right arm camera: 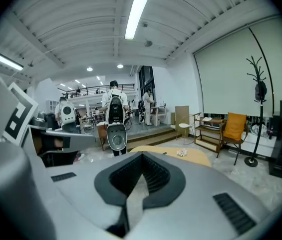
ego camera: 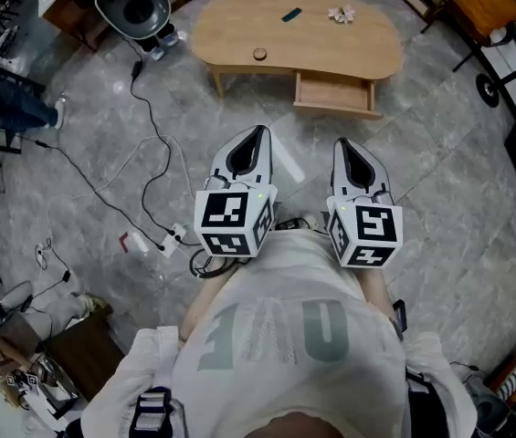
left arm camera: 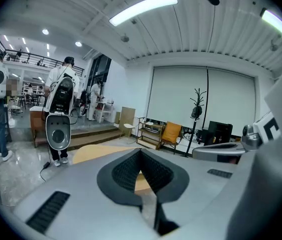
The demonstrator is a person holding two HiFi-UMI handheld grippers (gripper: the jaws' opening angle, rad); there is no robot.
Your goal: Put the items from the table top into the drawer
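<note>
While both claws are pressed together on nothing, the left gripper (ego camera: pixel 259 133) and right gripper (ego camera: pixel 342 144) sit side by side, tipped slightly down toward the table (ego camera: pixel 239 26) well ahead. Its drawer (ego camera: pixel 335 92) is pulled out toward them. Beyond it a dark bar (ego camera: pixel 291 15) lies slantwise near a white crumpled item (ego camera: pixel 341 13); a small round piece (ego camera: pixel 259 54) can't be identified.
</note>
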